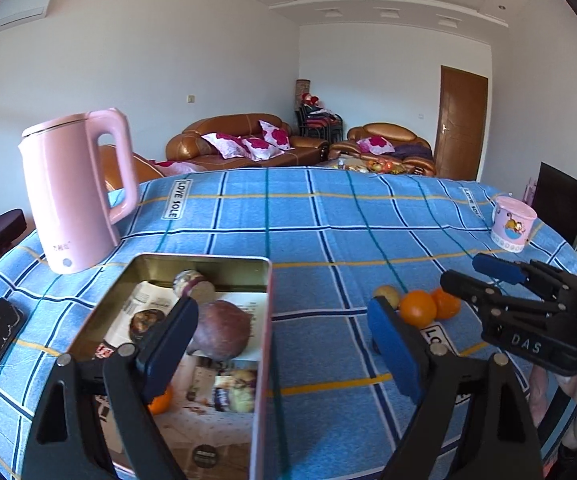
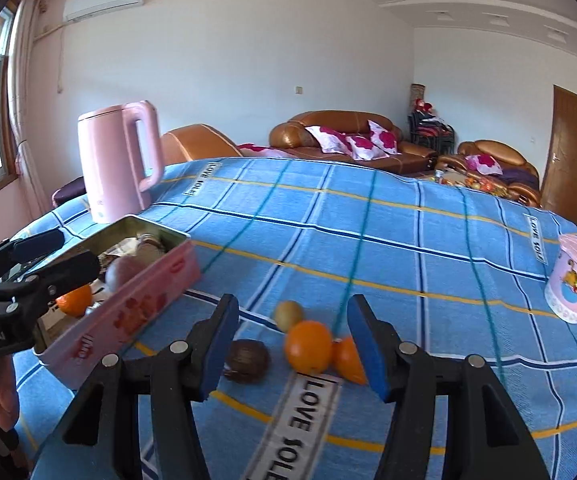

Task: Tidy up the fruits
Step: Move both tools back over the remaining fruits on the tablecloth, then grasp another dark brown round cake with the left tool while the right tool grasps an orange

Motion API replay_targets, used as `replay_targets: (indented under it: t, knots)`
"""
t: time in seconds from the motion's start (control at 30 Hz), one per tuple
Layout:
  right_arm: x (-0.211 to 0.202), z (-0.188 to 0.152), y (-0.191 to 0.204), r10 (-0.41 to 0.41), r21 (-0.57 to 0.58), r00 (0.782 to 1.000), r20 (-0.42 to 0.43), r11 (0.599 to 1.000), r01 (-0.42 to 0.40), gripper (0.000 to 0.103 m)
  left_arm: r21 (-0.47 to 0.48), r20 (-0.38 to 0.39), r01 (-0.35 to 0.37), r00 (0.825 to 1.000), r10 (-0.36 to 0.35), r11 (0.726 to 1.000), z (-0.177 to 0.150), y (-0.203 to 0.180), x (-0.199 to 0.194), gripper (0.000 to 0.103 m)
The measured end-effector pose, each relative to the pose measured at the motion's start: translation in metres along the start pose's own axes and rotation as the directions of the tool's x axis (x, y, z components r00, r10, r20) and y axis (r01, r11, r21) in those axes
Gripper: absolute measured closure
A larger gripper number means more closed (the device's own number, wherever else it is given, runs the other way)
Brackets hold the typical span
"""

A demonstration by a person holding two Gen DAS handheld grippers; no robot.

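A pink kettle (image 1: 74,192) is seen standing well beyond the left finger of the left gripper (image 1: 284,352), on the blue checked tablecloth (image 1: 328,232). Next comes the pink tin (image 1: 262,360), open, lying under and ahead of that left finger. Inside it, a large purplish-brown fruit (image 1: 222,330) is seen just past the left fingertip, a smaller mottled one (image 1: 192,284) further ahead, and an orange (image 1: 160,400) tucked below the finger. The left gripper's fingers are spread wide, nothing is pinched; the tin's right wall is framed between them.

Further right, beside the right finger of the left gripper, loose fruit is grouped on the cloth: a yellowish fruit (image 1: 386,294), an orange in front (image 1: 418,308) and a second orange (image 1: 446,303), touching in a row. The right gripper (image 2: 294,352) is held at this cluster, fingers parted, gripping nothing. Between its fingers the front orange is seen, the yellowish fruit just ahead of it, a dark brown fruit (image 2: 246,361) close by the left finger, and the second orange partly hidden behind the right finger. Far off to the right, a pink cup (image 2: 576,278) is seen standing.
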State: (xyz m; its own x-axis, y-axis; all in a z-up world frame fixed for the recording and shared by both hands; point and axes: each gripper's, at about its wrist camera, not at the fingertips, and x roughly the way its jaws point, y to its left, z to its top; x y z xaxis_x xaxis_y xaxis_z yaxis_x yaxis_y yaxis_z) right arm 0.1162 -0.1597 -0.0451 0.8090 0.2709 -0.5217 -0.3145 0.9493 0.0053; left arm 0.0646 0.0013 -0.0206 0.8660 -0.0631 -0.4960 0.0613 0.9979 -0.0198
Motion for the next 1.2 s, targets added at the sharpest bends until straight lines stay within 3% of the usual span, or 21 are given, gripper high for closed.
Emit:
replay_targets:
  t: [0.17,0.4,0.63,0.77,0.97,1.13,1.2]
  knots:
    - [0.005,-0.002,-0.031,-0.032,0.078,0.999,-0.04,0.996,0.035,0.045,0.059,-0.035,0.039,0.999,-0.037,0.997,0.001,-0.031,0.016,0.014]
    - [0.018,-0.005,-0.037,-0.041,0.088,0.992,-0.118,0.995,0.052,0.045,0.086,-0.118,0.09,0.99,-0.079,0.992,0.001,-0.049,0.043,0.021]
    - [0.025,-0.006,-0.038,0.006,0.097,0.987,-0.159,0.995,0.009,0.045,0.086,-0.201,0.16,0.969,-0.141,0.983,-0.003,-0.057,0.058,0.034]
    - [0.031,-0.007,-0.041,0.029,0.115,0.981,-0.19,0.993,-0.007,0.053,0.09,-0.249,0.188,0.955,-0.16,0.978,-0.004,-0.061,0.066,0.034]
    - [0.039,-0.009,-0.042,0.051,0.129,0.971,-0.232,0.991,-0.021,0.053,0.08,-0.302,0.215,0.936,-0.182,0.973,-0.008,-0.063,0.075,0.034]
    - [0.05,-0.013,-0.05,0.144,0.203,0.953,-0.267,0.975,-0.091,0.053,0.059,-0.327,0.243,0.921,-0.211,0.968,-0.009,-0.062,0.079,0.054]
    - [0.051,-0.014,-0.052,0.18,0.227,0.947,-0.266,0.966,-0.12,0.058,0.058,-0.326,0.249,0.92,-0.217,0.967,-0.009,-0.063,0.079,0.063]
